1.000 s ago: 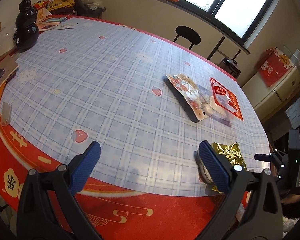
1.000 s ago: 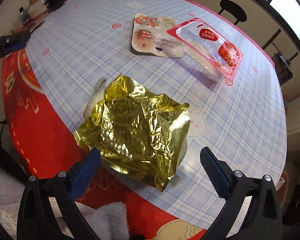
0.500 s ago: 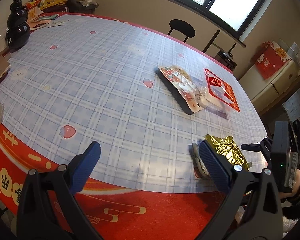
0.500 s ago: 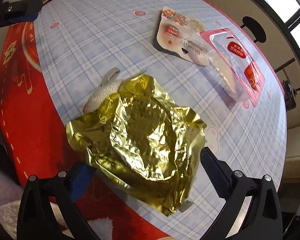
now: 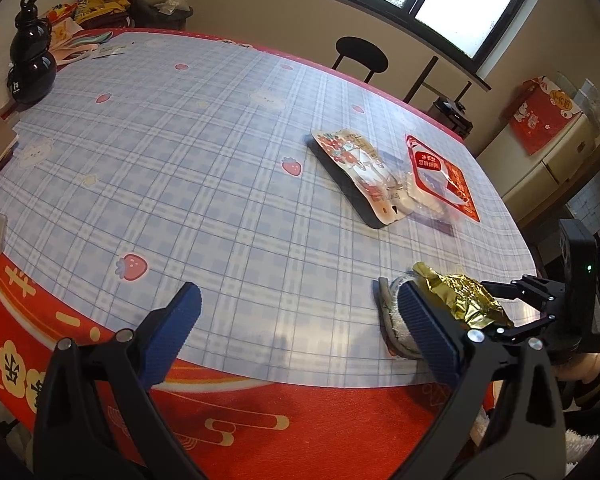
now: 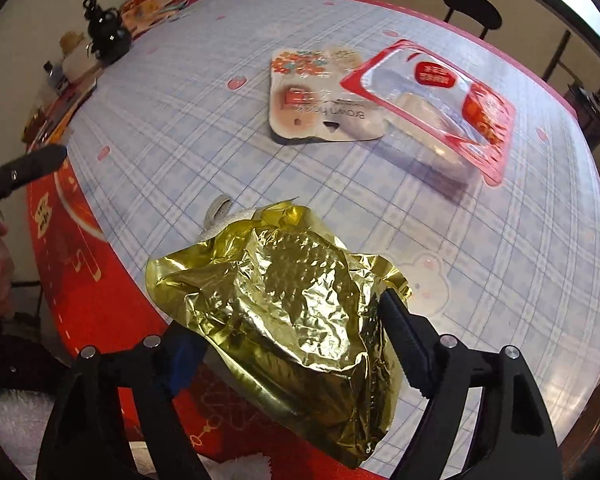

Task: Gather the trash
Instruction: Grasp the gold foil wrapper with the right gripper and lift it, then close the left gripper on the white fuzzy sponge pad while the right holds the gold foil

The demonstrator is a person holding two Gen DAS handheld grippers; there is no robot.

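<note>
A crumpled gold foil bag (image 6: 296, 304) lies at the near edge of the round table, partly over a grey-white rag (image 6: 220, 216). My right gripper (image 6: 288, 344) has its two jaws pressed against the bag's sides. From the left wrist view the same bag (image 5: 460, 296) sits between the right gripper's fingers at the right edge. A flat white snack pouch (image 6: 316, 100) and a clear tray with a red rim (image 6: 440, 104) lie farther in. My left gripper (image 5: 300, 328) is open and empty above the table's front edge.
A black gourd-shaped bottle (image 5: 30, 68) and piled clutter stand at the table's far left. A black chair (image 5: 360, 56) stands behind the table under the window. The checked tablecloth (image 5: 172, 152) covers the middle.
My right gripper has moved forward onto the gold bag and its jaws have closed in against it, crumpling it. My left gripper has shifted only slightly.
</note>
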